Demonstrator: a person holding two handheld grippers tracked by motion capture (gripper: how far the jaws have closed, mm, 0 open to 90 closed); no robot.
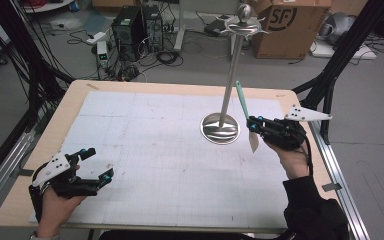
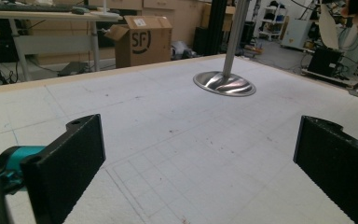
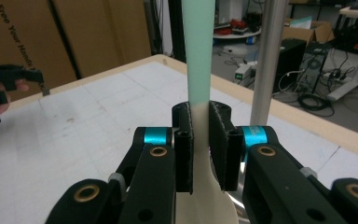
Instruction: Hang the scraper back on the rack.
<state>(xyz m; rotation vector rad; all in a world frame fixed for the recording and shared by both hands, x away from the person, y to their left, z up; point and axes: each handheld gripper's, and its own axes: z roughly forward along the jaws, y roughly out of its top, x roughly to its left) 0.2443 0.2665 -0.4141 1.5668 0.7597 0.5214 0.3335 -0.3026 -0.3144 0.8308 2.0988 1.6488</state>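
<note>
Right gripper (image 3: 200, 154) pinching an upright spatula (image 3: 199, 51) beside the stand's pole (image 3: 268, 60); a swing could knock it, left gripper (image 2: 200, 154) spread idle.

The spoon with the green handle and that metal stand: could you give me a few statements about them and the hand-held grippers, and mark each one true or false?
1. The right hand-held gripper is shut on the spoon. True.
2. The spoon lies flat on the table. False: it is held upright in the air, green handle up.
3. The left hand-held gripper is open, with nothing between its jaws. True.
4. The spoon already hangs from the top of the metal stand. False: it is still in the gripper, beside the pole.
5. The stand lies toppled over. False: it stands upright on its round base.
</note>
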